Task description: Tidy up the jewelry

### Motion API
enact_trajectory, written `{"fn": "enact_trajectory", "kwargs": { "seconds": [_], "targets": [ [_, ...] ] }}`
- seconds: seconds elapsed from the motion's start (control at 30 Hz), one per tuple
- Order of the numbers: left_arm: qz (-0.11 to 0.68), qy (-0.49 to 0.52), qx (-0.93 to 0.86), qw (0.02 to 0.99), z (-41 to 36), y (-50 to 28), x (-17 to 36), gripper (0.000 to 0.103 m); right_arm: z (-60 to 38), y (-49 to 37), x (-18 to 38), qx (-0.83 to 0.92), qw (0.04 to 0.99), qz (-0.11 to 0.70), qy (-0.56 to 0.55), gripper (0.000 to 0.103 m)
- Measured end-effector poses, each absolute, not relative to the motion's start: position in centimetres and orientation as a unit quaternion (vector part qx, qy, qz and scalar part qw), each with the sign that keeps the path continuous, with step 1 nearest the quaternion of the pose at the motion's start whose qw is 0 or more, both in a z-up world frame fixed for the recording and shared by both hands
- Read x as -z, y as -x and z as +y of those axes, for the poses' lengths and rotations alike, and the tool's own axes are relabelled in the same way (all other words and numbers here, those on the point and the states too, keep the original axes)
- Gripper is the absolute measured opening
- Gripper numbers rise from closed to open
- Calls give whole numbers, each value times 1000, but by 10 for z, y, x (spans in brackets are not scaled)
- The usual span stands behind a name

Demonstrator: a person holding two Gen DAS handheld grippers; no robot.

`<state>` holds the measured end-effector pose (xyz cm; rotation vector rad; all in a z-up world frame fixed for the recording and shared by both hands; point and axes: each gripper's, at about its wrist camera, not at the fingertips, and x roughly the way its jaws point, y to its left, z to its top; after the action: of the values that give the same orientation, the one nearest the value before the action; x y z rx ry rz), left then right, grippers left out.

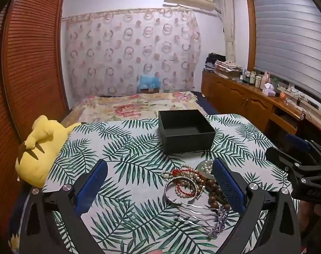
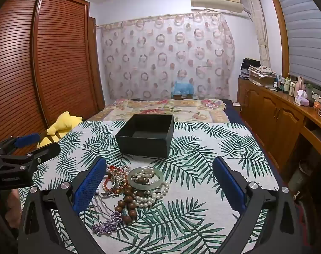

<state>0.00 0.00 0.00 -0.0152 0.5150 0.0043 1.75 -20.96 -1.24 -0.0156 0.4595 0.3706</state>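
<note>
Two blue-padded fingers of the left gripper [image 1: 159,185] stand spread wide with nothing pinched; in the left wrist view the jewelry pile [image 1: 194,182] lies on the leaf-print tabletop [image 1: 118,148] just inside the right-hand finger, the empty black box [image 1: 186,131] beyond it. In the right wrist view, the right gripper [image 2: 159,185] is equally spread, the pile [image 2: 130,188] beside its left-hand finger, the box [image 2: 146,135] behind.

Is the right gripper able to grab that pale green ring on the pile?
Probably yes. The right gripper is open, and the pale green bangle lies on top of the pile between its fingers; only pearls and wooden beads lean on it.
</note>
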Motion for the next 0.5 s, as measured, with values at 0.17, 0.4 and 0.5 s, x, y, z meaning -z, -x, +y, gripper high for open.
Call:
{"fn": "enact_trajectory", "kwargs": {
  "seconds": [0.17,0.4,0.5],
  "targets": [
    [253,4,-4,967,0,0,0,96,-210,-18,12,-184,957,227,4,101],
    [252,5,-3,968,0,0,0,96,-210,-18,11,-183,956,227,5,101],
    [251,5,-3,968,0,0,0,96,-210,-17,11,-183,957,226,5,101]
  ]
}}
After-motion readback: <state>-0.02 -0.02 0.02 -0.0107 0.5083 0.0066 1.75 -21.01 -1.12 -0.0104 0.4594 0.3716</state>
